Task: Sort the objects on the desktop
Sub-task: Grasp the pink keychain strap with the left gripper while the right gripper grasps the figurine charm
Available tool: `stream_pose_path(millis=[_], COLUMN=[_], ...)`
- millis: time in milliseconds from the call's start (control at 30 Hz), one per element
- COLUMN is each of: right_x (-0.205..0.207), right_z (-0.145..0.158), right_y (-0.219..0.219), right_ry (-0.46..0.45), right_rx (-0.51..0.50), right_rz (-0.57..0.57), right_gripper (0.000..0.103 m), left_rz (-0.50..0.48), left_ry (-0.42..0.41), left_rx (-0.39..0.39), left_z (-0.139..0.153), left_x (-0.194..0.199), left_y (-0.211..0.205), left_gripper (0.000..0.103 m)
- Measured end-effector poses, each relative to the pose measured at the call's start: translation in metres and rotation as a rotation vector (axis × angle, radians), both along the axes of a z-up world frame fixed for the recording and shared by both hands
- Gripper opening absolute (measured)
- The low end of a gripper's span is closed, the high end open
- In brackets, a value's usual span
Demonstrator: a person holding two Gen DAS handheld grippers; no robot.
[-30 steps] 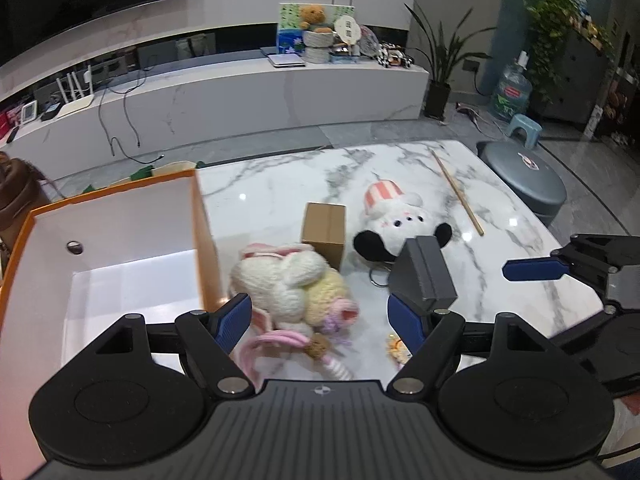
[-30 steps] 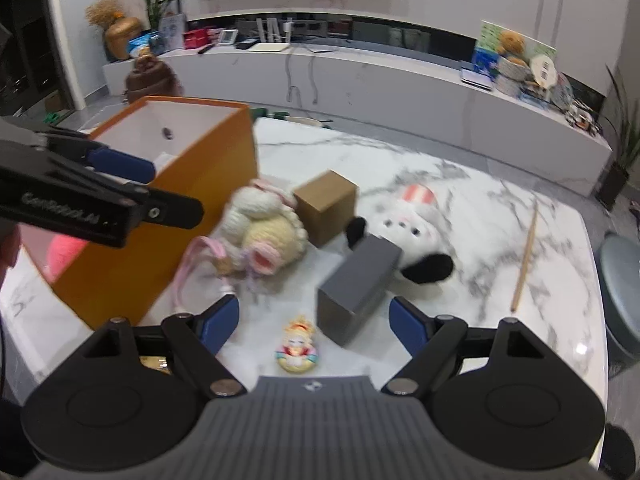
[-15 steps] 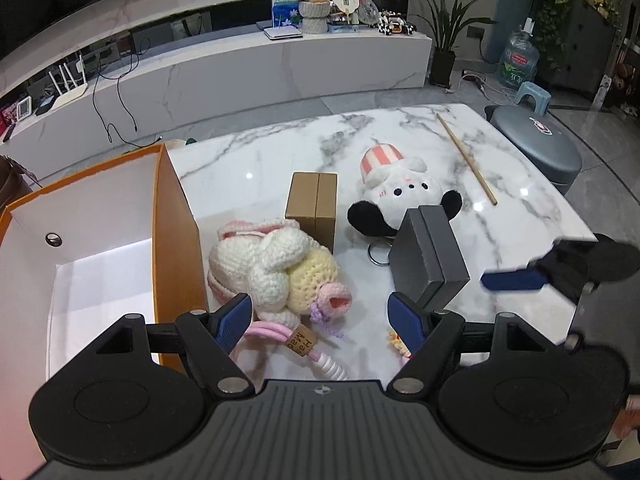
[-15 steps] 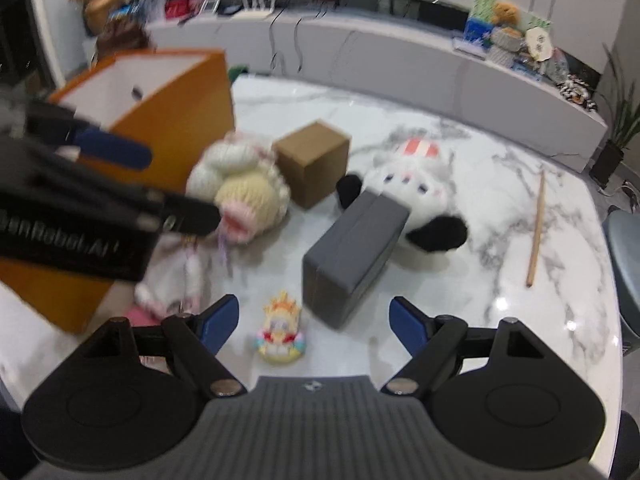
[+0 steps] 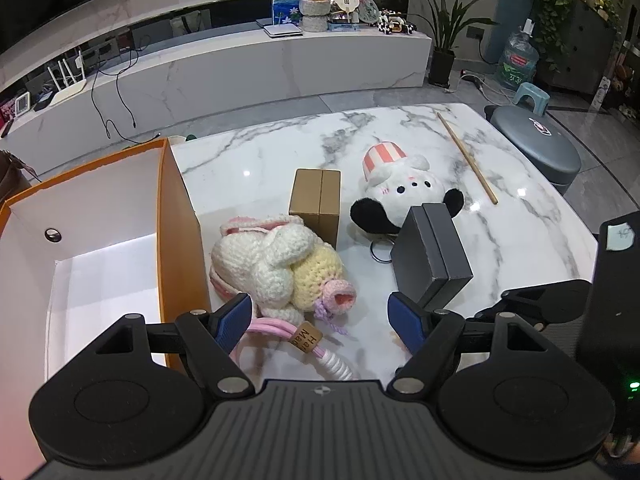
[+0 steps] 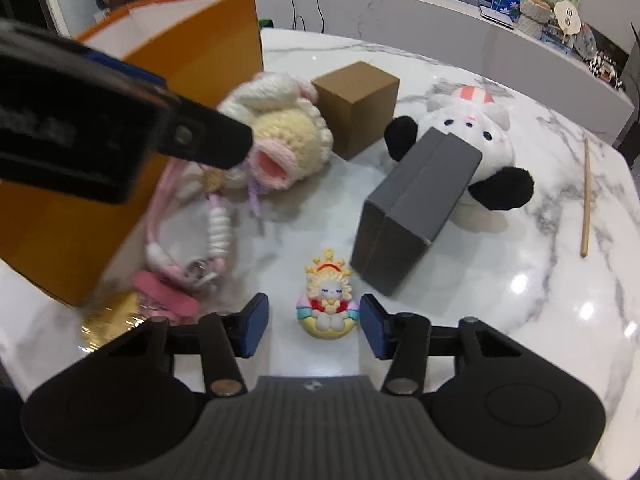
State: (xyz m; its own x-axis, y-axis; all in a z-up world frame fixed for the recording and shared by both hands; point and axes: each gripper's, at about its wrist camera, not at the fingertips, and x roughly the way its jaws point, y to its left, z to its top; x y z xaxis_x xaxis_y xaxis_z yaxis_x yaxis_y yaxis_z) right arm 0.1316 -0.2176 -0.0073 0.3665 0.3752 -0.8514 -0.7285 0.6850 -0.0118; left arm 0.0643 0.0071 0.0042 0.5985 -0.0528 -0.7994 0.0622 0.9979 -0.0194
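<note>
Your right gripper [image 6: 314,326] spread wide around the small figurine [image 6: 327,303] without touching, your left gripper [image 5: 320,318] open above the crochet bunny [image 5: 280,266], holding nothing.

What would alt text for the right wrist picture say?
Open tongs flank a small sun-crowned figurine on a marble table. Behind lie a grey box, panda plush, brown box, crochet bunny and orange bin.
</note>
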Motion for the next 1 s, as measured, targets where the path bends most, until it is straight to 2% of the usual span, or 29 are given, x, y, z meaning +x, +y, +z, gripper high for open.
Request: stream_pose_path(millis=[33, 167, 300, 667, 833, 867, 933, 1000], right_x=[0.001, 0.006, 0.007, 0.012, 0.011, 0.011, 0.011, 0.012], right_z=[-0.002, 0.001, 0.005, 0.003, 0.004, 0.004, 0.004, 0.004], right_y=[-0.001, -0.009, -0.02, -0.041, -0.041, -0.04, -0.04, -0.041], right_ry=[-0.001, 0.028, 0.028, 0.039, 0.038, 0.038, 0.04, 0.039], right_rx=[-0.011, 0.001, -0.006, -0.01, -0.013, -0.015, -0.015, -0.016], right_rz=[-0.001, -0.009, -0.018, -0.025, -0.019, -0.018, -0.02, -0.023], right_gripper=[0.036, 0.035, 0.035, 0.035, 0.035, 0.035, 0.035, 0.035], left_rz=[0.003, -0.008, -0.033, -0.063, -0.054, -0.056, -0.062, -0.075], left_ry=[0.004, 0.044, 0.084, 0.198, 0.223, 0.217, 0.208, 0.205], left_rx=[-0.005, -0.021, 0.05, 0.172, 0.164, 0.154, 0.148, 0.15], left_z=[-0.001, -0.01, -0.02, -0.066, -0.075, -0.074, -0.073, -0.071], left_x=[0.001, 0.004, -0.003, -0.007, -0.003, -0.003, -0.003, -0.004], left_y=[0.0, -0.003, -0.018, -0.041, -0.037, -0.036, -0.036, -0.038], left_gripper=[0.088, 0.088, 0.088, 0.088, 0.088, 0.085, 0.072, 0.051])
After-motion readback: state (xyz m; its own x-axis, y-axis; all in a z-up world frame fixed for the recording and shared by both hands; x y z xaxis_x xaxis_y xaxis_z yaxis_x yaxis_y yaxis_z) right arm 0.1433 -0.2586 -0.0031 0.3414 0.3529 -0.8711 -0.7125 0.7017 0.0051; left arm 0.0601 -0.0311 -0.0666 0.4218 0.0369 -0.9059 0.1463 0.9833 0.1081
